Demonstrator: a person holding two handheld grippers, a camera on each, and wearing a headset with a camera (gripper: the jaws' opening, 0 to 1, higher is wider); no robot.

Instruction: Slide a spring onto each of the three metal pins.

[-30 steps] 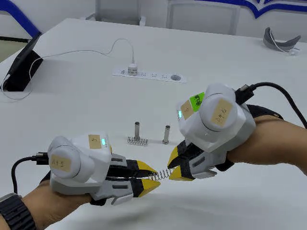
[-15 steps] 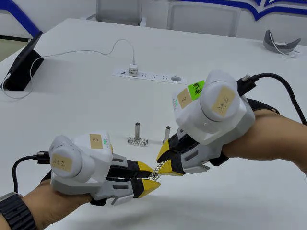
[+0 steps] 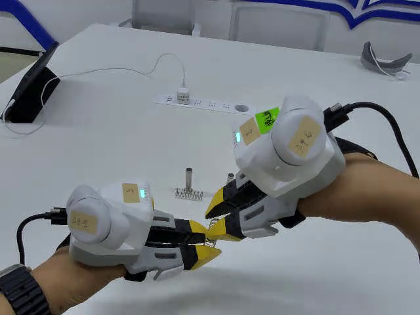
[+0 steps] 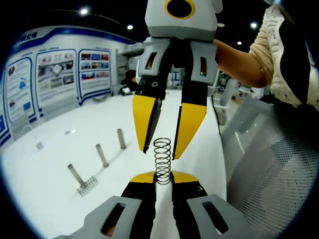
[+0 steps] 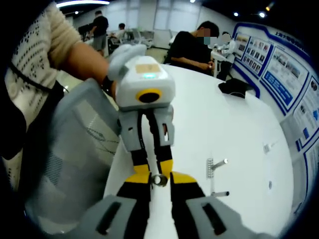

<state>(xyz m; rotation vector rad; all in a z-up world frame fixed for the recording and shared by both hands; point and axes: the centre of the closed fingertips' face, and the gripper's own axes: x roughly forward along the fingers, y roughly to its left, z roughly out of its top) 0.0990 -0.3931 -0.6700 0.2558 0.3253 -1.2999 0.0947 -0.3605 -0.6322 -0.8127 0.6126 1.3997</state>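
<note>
- We see the right hand-held gripper (image 4: 161, 152) closer than before, jaws parted astride the spring (image 4: 162, 162).
- The left hand-held gripper (image 4: 163, 178) clamps the spring, long axis aimed along its jaws.

Spring (image 4: 162, 162): bare steel wire, bright, with small glints on the coils.
Pins (image 4: 101, 155): grey metal with smooth sides, perhaps a brushed finish; they are too small to be sure.
Table (image 3: 98, 144): white and smooth, matt with a faint sheen.
Left gripper (image 3: 207, 241): pale grey plastic shell, smooth and matt; the jaws are black plastic with yellow tips, slightly glossy.
Right gripper (image 3: 211, 222): the same grey plastic shell and the same yellow-and-black plastic jaws.
Labels (image 3: 303, 139): tan paper, matt, stuck flat on the shells; one is bright green.
Cable (image 3: 387, 125): black, rubbery-looking, with a dull shine.
Sleeve (image 4: 271, 42): cream cloth in an open knit, rough-textured.
Watch strap (image 3: 23, 289): black, ribbed, matt.
</note>
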